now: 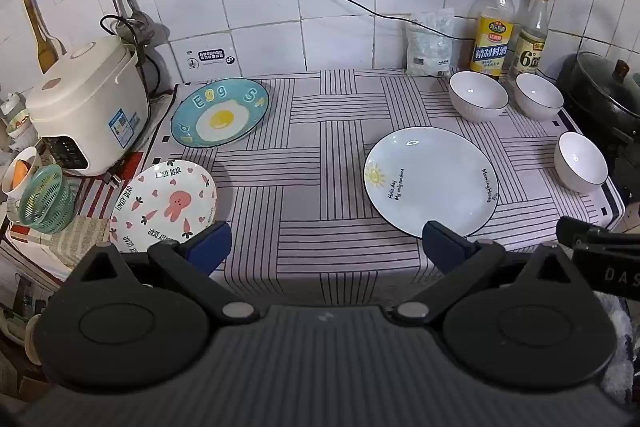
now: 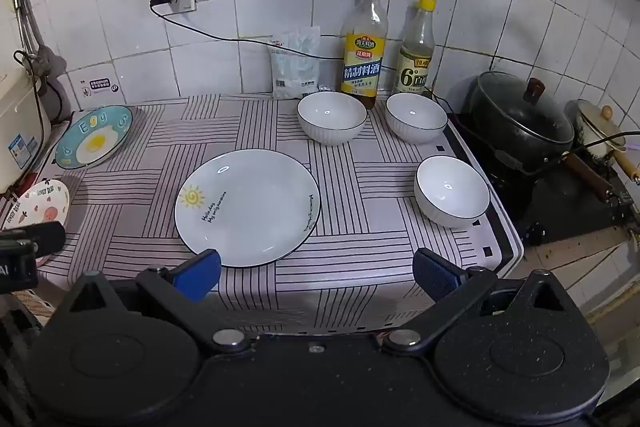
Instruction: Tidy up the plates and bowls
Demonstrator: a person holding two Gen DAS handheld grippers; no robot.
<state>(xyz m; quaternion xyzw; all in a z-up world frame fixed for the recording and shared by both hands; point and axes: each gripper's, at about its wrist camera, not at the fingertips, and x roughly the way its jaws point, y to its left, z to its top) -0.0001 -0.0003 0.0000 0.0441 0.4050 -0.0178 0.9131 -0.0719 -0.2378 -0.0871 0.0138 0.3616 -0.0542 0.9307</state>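
Observation:
A white sun plate [image 1: 431,182] [image 2: 248,207] lies near the counter's front. A blue egg plate [image 1: 219,112] [image 2: 94,142] sits at the back left. A pink rabbit plate [image 1: 164,205] [image 2: 38,205] lies at the front left. Three white bowls stand at the right: two at the back [image 1: 478,96] [image 1: 539,95] [image 2: 332,117] [image 2: 416,117] and one nearer [image 1: 582,161] [image 2: 452,190]. My left gripper [image 1: 327,245] is open and empty at the front edge, between the rabbit plate and the sun plate. My right gripper [image 2: 316,273] is open and empty just in front of the sun plate.
A rice cooker [image 1: 86,105] and green basket [image 1: 44,199] stand at the left. Two bottles [image 2: 363,43] [image 2: 417,49] and a bag [image 2: 296,63] stand against the tiled wall. A lidded black pot [image 2: 520,123] sits on the stove at the right.

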